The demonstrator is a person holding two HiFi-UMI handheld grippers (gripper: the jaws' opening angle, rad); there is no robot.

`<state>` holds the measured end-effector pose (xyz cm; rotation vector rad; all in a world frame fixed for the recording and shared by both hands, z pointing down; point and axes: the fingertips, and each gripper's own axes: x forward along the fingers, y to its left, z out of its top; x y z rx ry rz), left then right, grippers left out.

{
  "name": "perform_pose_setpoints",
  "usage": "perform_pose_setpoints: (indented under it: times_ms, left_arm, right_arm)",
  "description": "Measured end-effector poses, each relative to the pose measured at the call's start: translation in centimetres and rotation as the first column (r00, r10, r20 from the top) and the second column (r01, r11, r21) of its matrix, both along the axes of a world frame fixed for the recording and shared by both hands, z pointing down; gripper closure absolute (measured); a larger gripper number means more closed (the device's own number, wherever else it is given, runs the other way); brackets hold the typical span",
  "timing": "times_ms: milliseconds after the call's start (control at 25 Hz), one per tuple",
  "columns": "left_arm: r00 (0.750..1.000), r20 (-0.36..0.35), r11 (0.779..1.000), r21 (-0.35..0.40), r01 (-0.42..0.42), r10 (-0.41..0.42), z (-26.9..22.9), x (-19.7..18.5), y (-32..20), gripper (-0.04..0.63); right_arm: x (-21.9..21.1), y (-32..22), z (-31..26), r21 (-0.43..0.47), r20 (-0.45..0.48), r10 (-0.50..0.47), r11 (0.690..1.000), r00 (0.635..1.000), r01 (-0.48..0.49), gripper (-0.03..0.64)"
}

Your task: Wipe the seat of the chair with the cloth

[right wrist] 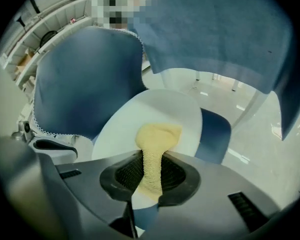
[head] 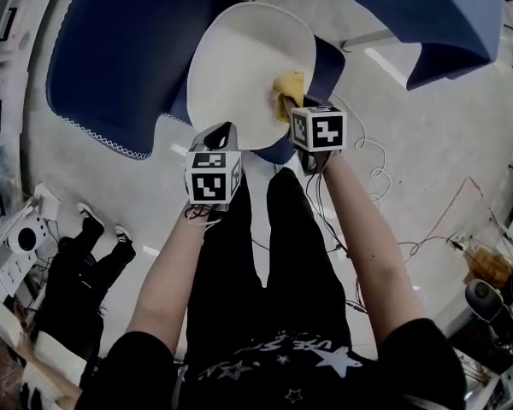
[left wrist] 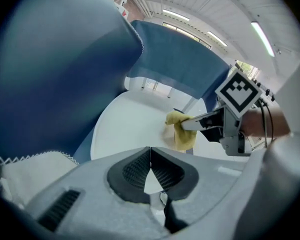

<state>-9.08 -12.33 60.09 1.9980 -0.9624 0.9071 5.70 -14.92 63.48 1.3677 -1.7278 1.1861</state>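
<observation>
Head view: the right tool (head: pixel 292 108) pinches a yellow cloth (head: pixel 287 85), which rests on the round white seat (head: pixel 239 67) at its 4 o'clock edge. The left tool (head: pixel 221 135) is at the seat's 6 o'clock rim; whether it touches is unclear. Blue chair backs (head: pixel 111 49) curve at 10 and 1 o'clock above a pale glossy floor (head: pixel 410 118) with loose cables (head: pixel 372 156).

Left gripper view: the jaws are pressed together on nothing, and the cloth shows at 2 o'clock beyond them.

Right gripper view: the jaws clamp the cloth's ribbed strip, and its bunched end lies on the seat. The seat's near edge is cut off by the tool.
</observation>
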Motion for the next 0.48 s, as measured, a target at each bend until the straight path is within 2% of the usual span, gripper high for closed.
perform_pose_setpoints:
  times_ms: [280,480]
  left_arm:
    - [0.996,0.03,0.996,-0.026,0.08,-0.079,1.5,-4.3,1.4,0.576]
    - [0.994,0.045,0.994,-0.044,0.102,-0.1,2.0,-6.6,1.9,0.575]
  right_arm:
    - [-10.6,-3.7,-0.2,0.068,0.075,-0.192,0.98,0.979,0.187,0.548]
    - [-16.1,-5.7,0.7,0.084,0.112,-0.256,0.965,0.96,0.247,0.548]
